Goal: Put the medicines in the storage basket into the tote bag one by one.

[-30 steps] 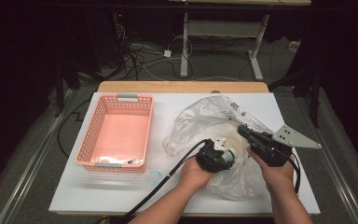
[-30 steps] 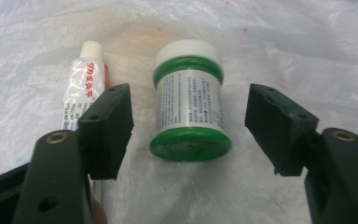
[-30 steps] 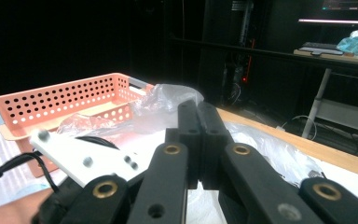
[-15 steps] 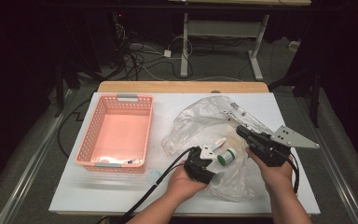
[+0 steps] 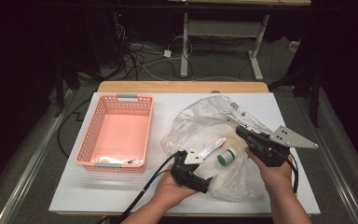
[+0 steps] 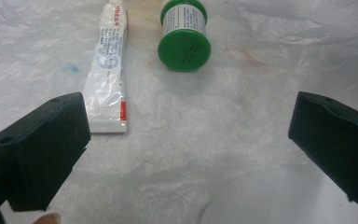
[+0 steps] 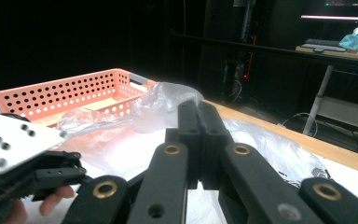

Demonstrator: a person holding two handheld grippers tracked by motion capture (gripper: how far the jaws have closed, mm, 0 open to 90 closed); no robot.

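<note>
A clear plastic bag lies crumpled on the white table. On its film rest a white tube and a small bottle with a green cap; the high view has the tube left of the bottle. My left gripper is open and empty, a short way back from both, and sits low in the high view. My right gripper is shut, its jaws pressed together at the bag's right part, apparently pinching the thin film.
A pink perforated basket stands at the left of the table, with a small item at its near end. A wooden strip edges the table's far side. Desk legs and cables lie on the floor beyond.
My left gripper has drawn back toward the person and to the left, away from the bottle, which now lies uncovered beside the tube. The right gripper has stayed put.
</note>
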